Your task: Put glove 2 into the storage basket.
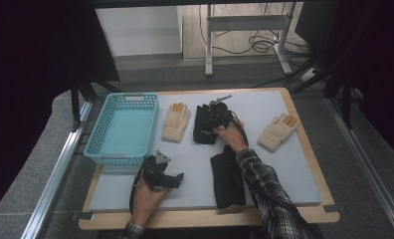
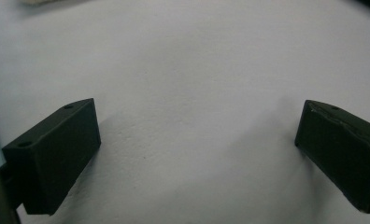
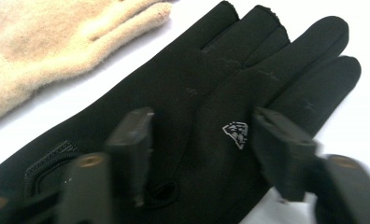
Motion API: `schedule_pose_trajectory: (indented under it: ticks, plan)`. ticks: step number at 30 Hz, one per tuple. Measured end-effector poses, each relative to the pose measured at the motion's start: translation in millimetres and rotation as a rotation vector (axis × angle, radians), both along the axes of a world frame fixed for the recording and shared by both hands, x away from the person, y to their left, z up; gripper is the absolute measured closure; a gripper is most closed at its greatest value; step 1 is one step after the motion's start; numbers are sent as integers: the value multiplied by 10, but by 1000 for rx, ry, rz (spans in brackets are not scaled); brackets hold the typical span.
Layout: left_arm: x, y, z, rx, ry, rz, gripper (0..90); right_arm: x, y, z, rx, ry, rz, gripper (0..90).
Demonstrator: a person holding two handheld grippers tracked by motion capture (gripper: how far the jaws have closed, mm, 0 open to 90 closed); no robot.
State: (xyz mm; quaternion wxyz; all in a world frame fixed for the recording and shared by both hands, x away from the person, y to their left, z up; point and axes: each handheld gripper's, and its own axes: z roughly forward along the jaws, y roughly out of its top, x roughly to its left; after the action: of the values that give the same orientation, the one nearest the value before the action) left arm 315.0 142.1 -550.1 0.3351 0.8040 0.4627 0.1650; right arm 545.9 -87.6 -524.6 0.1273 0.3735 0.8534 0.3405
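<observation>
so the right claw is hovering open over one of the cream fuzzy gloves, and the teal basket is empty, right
Not quite. The right claw is open over a black stretch-fabric glove, not a cream one; the right gripper view shows its jaws straddling the black palm, with a cream fleece glove off to the side. The teal plastic mesh basket does look empty in the high view.

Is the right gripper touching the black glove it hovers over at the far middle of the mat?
Cannot tell. In the right gripper view the right gripper has open jaws straddling the black glove, blurred, with no plain contact or gap.
</observation>
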Motion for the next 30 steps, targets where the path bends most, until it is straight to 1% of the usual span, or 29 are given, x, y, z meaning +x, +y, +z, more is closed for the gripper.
schedule_pose_trajectory:
  ticks: [2,3,5,7,10,12,15,17,18,20,21,23,24,26,30]
  plan:
    - [0,0,0,0,0,0,7,0,18,12,-2,9,3,596]
    - [0,0,0,0,0,0,7,-4,36,15,-2,18,8,633]
    - [0,-1,-2,-1,-2,0,7,-7,48,20,-3,24,-6,690]
    - [0,-1,-2,-1,-2,0,7,2,27,26,16,42,-9,789]
    - [0,-1,-2,-1,-1,0,7,6,-26,23,57,61,-15,850]
    - [1,-1,-2,-1,-1,0,7,3,-29,28,56,61,-15,854]
    - [1,-1,-2,-3,0,1,7,-22,-14,87,25,45,-10,861]
    - [2,-1,-2,-2,0,1,7,-40,-25,138,33,39,-8,861]
    - [1,-1,-2,-1,0,1,8,-66,-46,218,51,28,1,861]
    - [1,-1,-2,-1,0,1,8,-77,-53,248,52,22,4,861]
    - [1,-1,-2,-1,0,1,8,-93,-64,288,54,17,8,860]
    - [1,-1,-2,-1,0,1,7,-138,-97,374,72,11,20,860]
    - [1,0,-1,1,0,0,7,-192,-132,453,84,4,30,860]
    - [1,-2,-2,-1,0,1,7,-204,-142,471,87,5,33,860]
    - [2,0,-3,0,-1,0,7,-319,-237,631,114,5,51,859]
